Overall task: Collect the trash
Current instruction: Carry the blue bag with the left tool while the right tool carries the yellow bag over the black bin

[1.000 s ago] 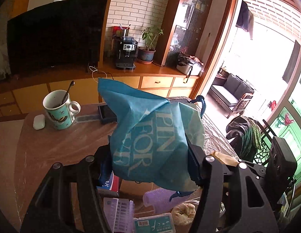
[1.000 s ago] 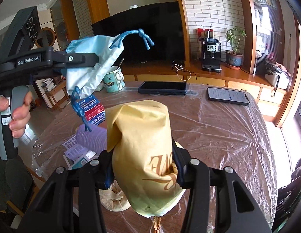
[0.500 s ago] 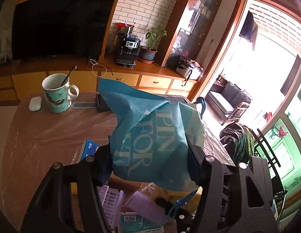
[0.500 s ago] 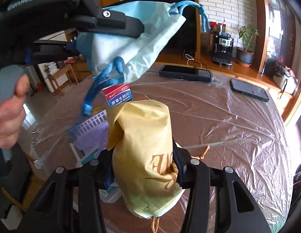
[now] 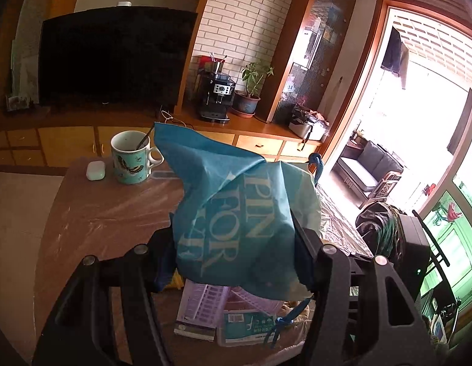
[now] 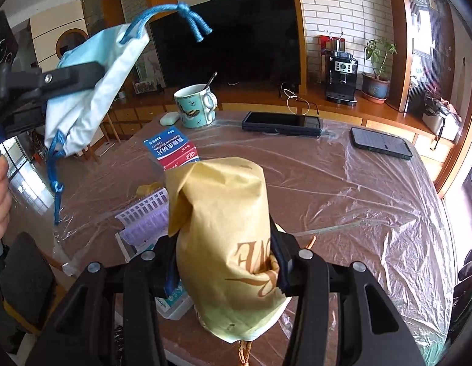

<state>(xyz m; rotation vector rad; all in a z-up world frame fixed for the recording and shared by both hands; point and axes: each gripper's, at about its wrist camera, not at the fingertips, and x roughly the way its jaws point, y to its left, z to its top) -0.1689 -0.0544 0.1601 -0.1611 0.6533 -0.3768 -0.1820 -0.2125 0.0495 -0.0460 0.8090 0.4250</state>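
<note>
A round wooden table [image 6: 342,189], wrapped in clear plastic film [image 6: 388,213], carries everything. At its twelve o'clock edge lies a dark tablet [image 6: 281,123], with a black phone [image 6: 380,143] at about one. A teal patterned mug [image 6: 195,106] with a spoon stands at eleven, a white earbud case [image 6: 169,118] just beside it. Nearer the middle lies a blue-and-red box [image 6: 175,151], and at eight o'clock a lilac ribbed pack [image 6: 146,218].

White brick wall [image 5: 245,15], dark television [image 5: 114,61] above wooden cabinets [image 5: 65,143], bright balcony doorway [image 5: 419,122].
</note>
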